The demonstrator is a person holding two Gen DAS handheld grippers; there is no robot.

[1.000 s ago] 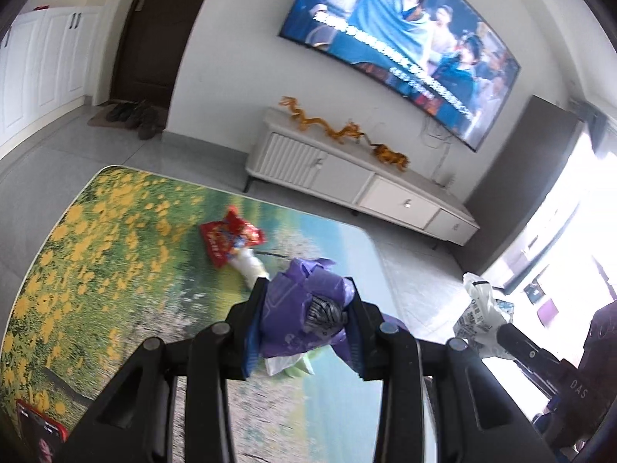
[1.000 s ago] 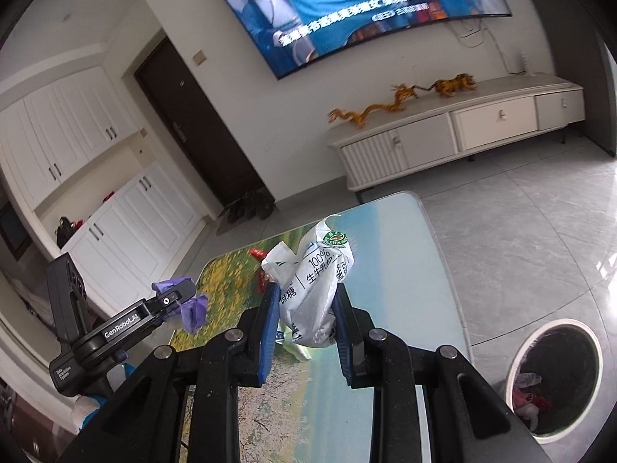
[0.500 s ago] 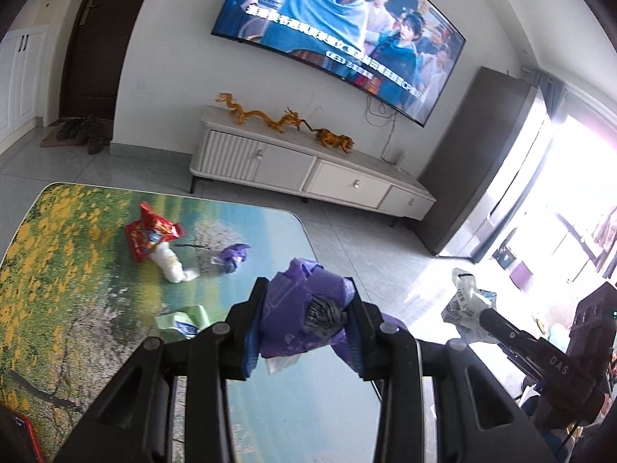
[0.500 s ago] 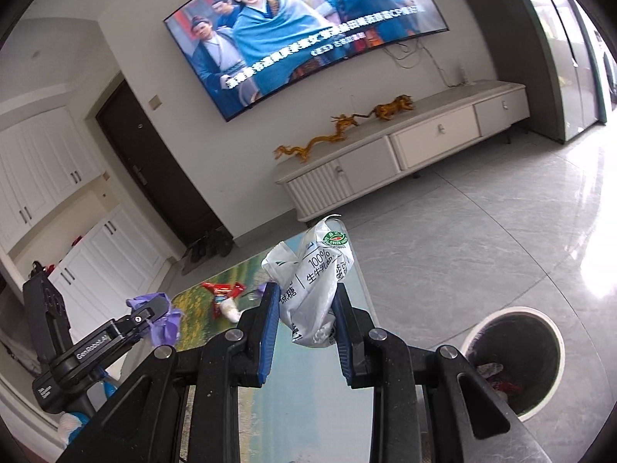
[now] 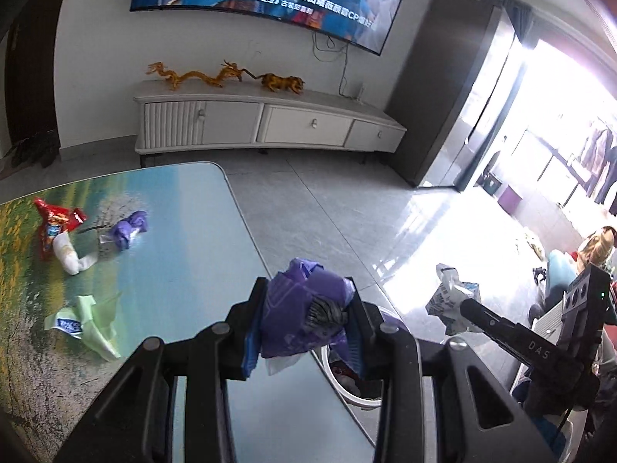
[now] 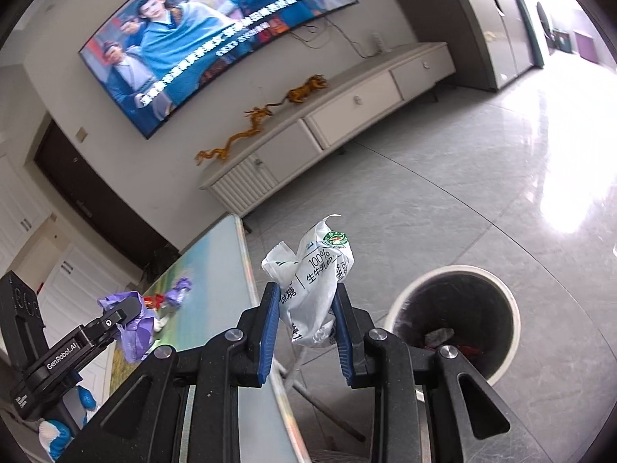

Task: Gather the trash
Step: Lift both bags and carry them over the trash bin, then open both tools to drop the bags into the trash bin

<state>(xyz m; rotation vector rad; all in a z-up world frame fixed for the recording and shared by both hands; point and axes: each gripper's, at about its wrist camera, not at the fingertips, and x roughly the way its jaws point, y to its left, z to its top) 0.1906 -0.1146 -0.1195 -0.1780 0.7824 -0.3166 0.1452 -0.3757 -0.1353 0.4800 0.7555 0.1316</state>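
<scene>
My left gripper is shut on a crumpled purple wrapper and holds it over the table's right edge, above the bin's rim. My right gripper is shut on a crumpled white milk pouch, held off the table just left of the round white trash bin, which has trash inside. The left gripper with the purple wrapper also shows in the right wrist view. The right gripper with its pouch shows in the left wrist view.
On the picture-printed table lie a red snack bag, a white paper wad, a small purple wrapper and a pale green wrapper. A white TV cabinet stands by the far wall. Grey tiled floor surrounds the bin.
Both grippers have swung right, away from the table's middle toward the bin, each still holding its trash. The bin looms larger in the right wrist view.
</scene>
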